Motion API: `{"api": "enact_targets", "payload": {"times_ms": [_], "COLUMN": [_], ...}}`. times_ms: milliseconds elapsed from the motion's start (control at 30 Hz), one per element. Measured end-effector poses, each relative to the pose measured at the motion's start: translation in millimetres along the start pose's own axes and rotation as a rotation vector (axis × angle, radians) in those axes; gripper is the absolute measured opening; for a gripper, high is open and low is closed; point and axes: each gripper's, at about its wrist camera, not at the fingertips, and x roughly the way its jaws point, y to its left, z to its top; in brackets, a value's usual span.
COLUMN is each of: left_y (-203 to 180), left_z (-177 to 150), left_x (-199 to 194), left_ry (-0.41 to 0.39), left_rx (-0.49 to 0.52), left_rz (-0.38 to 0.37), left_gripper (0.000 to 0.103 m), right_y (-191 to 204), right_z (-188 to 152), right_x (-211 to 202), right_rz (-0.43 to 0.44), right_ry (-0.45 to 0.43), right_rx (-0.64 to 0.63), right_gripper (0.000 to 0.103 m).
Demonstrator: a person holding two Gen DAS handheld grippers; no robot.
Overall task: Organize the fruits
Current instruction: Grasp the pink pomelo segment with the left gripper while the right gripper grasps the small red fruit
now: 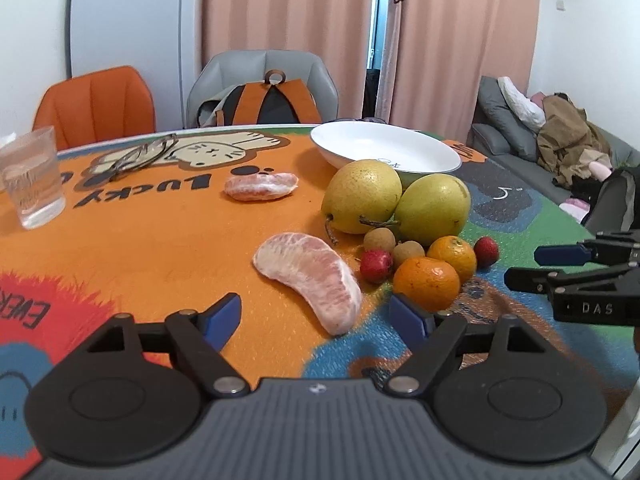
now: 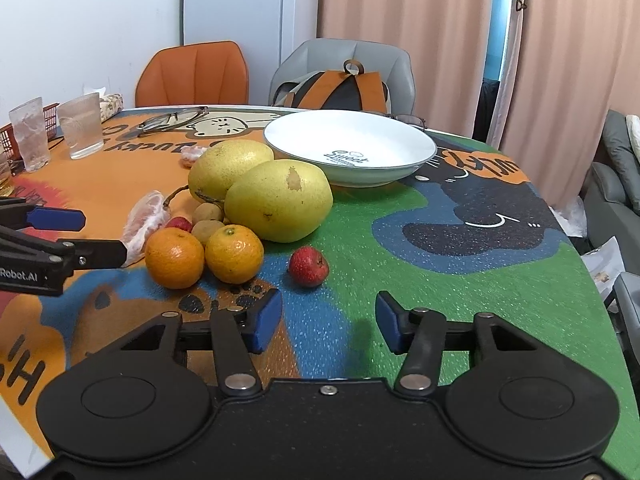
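A white bowl [image 1: 384,152] [image 2: 350,148] stands empty at the far side of the table. In front of it lie two yellow pomelos [image 1: 362,196] [image 2: 280,200], two oranges [image 1: 426,282] [image 2: 174,258], small brown longans [image 1: 380,239] and red lychees [image 1: 376,266] [image 2: 308,266]. A peeled pomelo segment [image 1: 316,280] [image 2: 144,220] lies between my left gripper's [image 1: 316,318] open fingers, near their tips. A second segment [image 1: 260,186] lies further back. My right gripper [image 2: 328,320] is open and empty, just short of one red lychee.
A colourful cartoon mat [image 2: 440,240] covers the table. Clear glasses [image 1: 32,178] [image 2: 80,126] stand at the left. Spectacles [image 1: 136,156] lie at the back. Orange and grey chairs with a backpack [image 1: 272,100] stand behind; a sofa [image 1: 540,136] is at the right.
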Motion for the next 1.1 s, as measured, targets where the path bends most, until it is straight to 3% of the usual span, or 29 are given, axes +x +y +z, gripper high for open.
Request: {"api": "enact_targets", "payload": {"times_ms": [133,433,867,1100], "left_y": [4,19,12,10], "left_z": [3,9,13,16], "left_x": [11,31,40,45], "left_ry": [-0.011,0.042,0.064,0.065], "left_rx": [0.019,0.002,0.062,0.066], "left_rz": [-0.021,-0.096,-0.061,-0.034], "left_gripper": [0.081,0.082,0.083,0.079], "right_y": [0,-2,0,1], "right_z": [2,6,12,12], "right_x": [5,18,29,29], "right_rz": [0.004,0.017,0.040,0.038], "right_ry": [0.001,0.017,0.016,0.014], "right_rx": [-0.005,0.001,-0.004,-0.001], "right_gripper": [0.048,0.040,0.026,0.024]}}
